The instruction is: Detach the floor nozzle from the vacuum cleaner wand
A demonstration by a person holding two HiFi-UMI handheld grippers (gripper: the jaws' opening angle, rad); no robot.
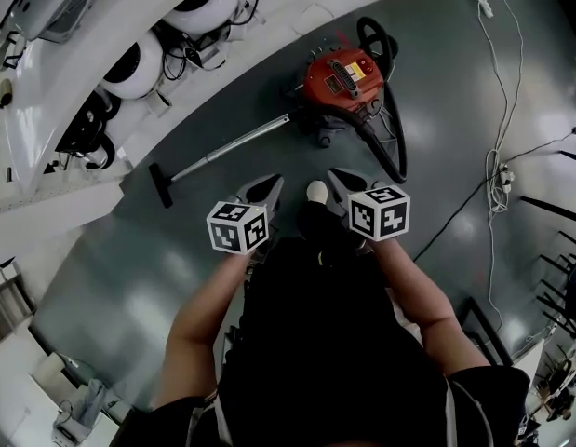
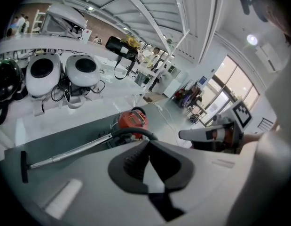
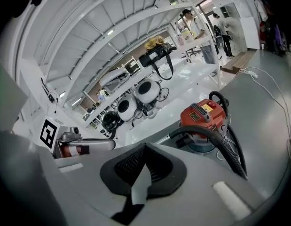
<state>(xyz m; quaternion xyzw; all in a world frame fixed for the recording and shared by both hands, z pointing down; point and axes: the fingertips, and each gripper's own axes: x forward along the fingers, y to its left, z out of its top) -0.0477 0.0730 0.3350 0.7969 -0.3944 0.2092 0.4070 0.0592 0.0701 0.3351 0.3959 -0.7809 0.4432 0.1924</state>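
A red canister vacuum (image 1: 343, 80) stands on the dark grey floor. Its metal wand (image 1: 234, 145) runs down-left to a black floor nozzle (image 1: 160, 184), which is still fitted on the wand's end. Both grippers hover in the air short of the vacuum and touch nothing. My left gripper (image 1: 267, 188) is shut and empty, and so is my right gripper (image 1: 341, 179). The left gripper view has the nozzle (image 2: 24, 166) at far left, the wand (image 2: 74, 149) and the vacuum (image 2: 132, 120) beyond the closed jaws. The right gripper view shows the vacuum (image 3: 204, 117) and its black hose (image 3: 220, 142).
White rounded machines (image 1: 139, 63) with cables sit on a white platform at the upper left. The black hose (image 1: 392, 152) loops right of the vacuum. A white cord (image 1: 500, 147) trails over the floor at right. The person's shoe (image 1: 316, 192) is between the grippers.
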